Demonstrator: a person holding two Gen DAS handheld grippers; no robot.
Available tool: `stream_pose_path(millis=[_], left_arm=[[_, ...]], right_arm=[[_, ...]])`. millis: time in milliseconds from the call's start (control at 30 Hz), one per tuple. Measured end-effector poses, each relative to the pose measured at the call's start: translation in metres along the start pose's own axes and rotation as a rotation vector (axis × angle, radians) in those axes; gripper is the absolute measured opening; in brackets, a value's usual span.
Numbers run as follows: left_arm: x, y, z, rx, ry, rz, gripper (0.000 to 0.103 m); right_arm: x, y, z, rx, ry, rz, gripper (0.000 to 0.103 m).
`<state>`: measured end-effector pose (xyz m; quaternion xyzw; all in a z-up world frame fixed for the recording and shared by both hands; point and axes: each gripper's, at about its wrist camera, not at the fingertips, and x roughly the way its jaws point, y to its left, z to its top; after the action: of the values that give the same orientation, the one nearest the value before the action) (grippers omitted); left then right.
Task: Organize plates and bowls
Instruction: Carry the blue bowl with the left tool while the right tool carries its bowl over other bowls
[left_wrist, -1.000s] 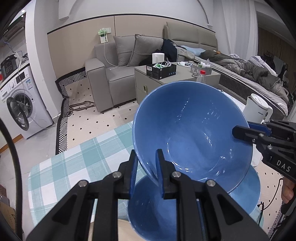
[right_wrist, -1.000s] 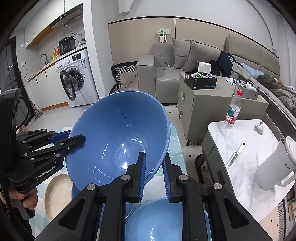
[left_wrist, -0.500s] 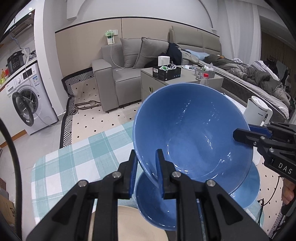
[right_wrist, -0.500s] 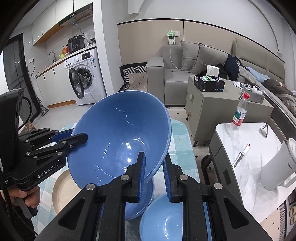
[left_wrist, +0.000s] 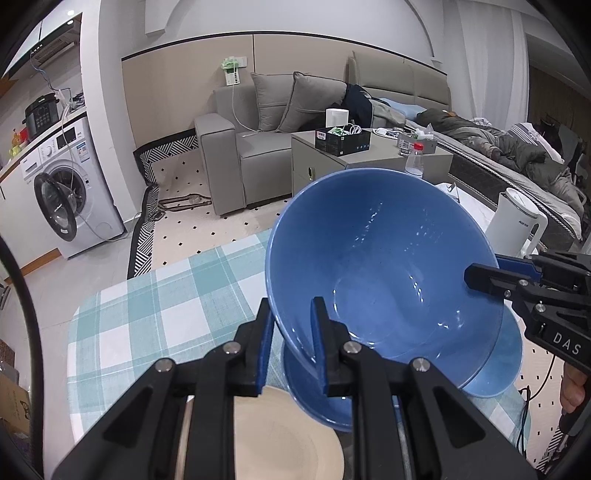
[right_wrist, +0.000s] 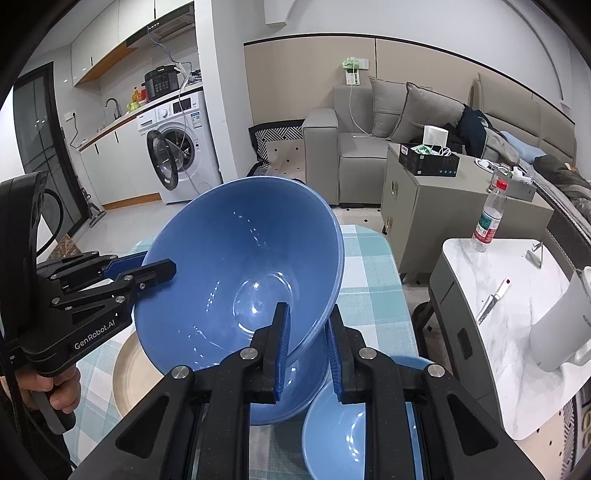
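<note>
A large blue bowl (left_wrist: 384, 266) hangs tilted above the table, held by opposite rims. My left gripper (left_wrist: 291, 314) is shut on its near rim in the left wrist view, and shows from the side as the left gripper (right_wrist: 162, 267) in the right wrist view. My right gripper (right_wrist: 308, 314) is shut on the other rim, and appears as the right gripper (left_wrist: 476, 273) in the left wrist view. Under the held bowl sits a second blue bowl (right_wrist: 291, 398), with a third blue bowl (right_wrist: 343, 432) beside it. A beige plate (left_wrist: 288, 435) lies next to them.
The table wears a teal checked cloth (left_wrist: 166, 314). To the right is a marble side table (right_wrist: 480, 266) with a white kettle (right_wrist: 561, 325), a water bottle (right_wrist: 489, 218) and a knife (right_wrist: 493, 299). A grey cabinet (right_wrist: 424, 206), a sofa and a washing machine (left_wrist: 66, 199) stand beyond.
Both grippers have carried the blue bowl together across the table toward the beige plate, which now shows in the left wrist view. Both grips are unchanged.
</note>
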<state>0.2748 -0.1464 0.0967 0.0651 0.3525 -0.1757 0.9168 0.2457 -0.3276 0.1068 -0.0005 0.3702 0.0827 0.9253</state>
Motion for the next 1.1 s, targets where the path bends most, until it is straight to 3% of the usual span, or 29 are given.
stream_pose_path(millis=[367,1100], left_arm=[[-0.003,0.004,-0.018,-0.003,0.004,0.016,0.017],[0.039,0.006,-0.045,-0.024,0.088,0.010,0.017]], right_arm=[[0.005,0.009,-0.014,0.000,0.004,0.029,0.019],[0.046,0.005,-0.033,0.009,0.091,0.019,0.020]])
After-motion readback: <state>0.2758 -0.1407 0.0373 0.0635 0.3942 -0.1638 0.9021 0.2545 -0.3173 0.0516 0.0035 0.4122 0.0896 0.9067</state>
